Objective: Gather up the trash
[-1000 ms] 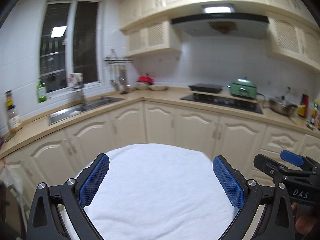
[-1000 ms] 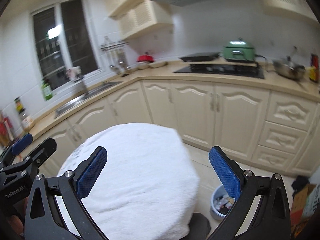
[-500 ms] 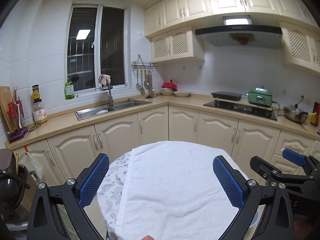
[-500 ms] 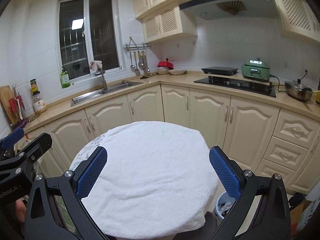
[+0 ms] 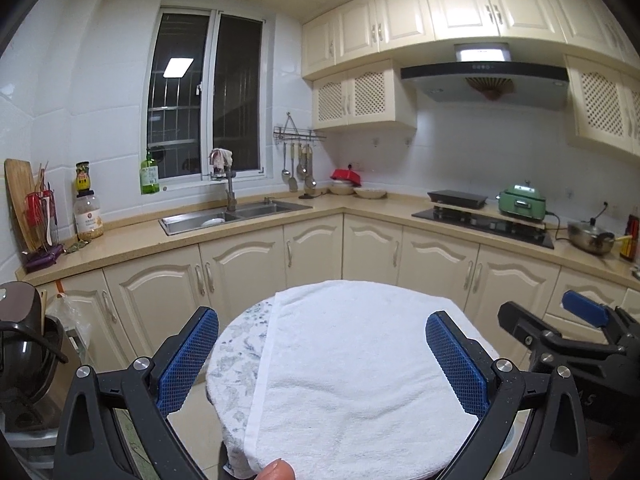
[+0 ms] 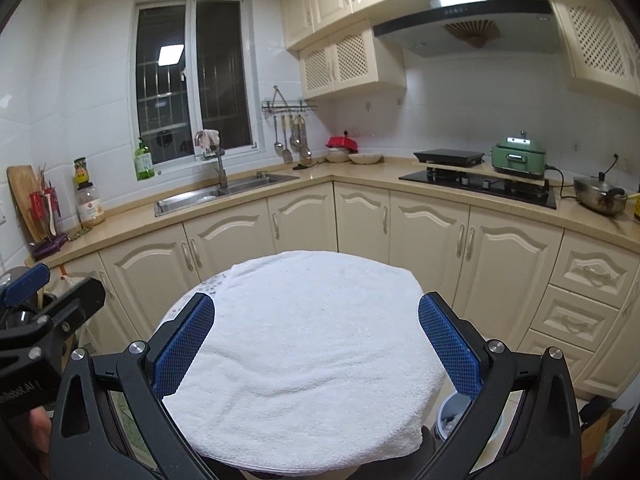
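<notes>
Showing bin (image 6: 450,420) only right-side.

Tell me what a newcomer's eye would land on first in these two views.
First, the white towel spread over a round table in the foreground, with both open grippers, left gripper and right gripper, poised above it and holding nothing. Behind it, cream cabinets wrap an L-shaped counter, with the sink under the dark window and a green cooker at right. A small bin sits on the floor below the table's right edge.
</notes>
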### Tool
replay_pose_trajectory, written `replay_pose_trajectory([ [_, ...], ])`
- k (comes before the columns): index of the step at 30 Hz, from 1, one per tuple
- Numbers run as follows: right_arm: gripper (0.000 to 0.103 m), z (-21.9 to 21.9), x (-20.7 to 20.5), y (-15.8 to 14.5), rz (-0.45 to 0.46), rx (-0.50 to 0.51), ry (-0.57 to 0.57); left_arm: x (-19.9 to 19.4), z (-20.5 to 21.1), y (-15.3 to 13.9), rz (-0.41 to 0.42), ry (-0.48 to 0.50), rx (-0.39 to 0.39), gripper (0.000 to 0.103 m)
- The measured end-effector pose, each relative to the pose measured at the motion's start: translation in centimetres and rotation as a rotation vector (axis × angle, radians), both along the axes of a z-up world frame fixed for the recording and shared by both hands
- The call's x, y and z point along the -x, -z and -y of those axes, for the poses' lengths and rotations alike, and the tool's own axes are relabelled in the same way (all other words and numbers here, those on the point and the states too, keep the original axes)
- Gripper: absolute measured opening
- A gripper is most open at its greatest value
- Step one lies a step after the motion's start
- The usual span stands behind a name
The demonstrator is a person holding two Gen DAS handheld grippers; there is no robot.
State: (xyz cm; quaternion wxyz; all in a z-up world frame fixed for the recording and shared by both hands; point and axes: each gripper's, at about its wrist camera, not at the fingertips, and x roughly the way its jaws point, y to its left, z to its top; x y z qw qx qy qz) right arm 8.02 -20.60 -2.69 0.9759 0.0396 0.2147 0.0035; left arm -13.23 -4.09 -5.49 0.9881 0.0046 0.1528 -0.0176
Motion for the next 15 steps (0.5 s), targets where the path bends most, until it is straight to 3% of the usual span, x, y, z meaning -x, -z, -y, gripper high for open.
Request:
replay_pose_trajectory([
  [15,0.103,0.2,0.1,0.0,0.000,-0.011,-0.006,-2.0,0.0,-0.5,-0.029,0.005,0.036,0.102],
])
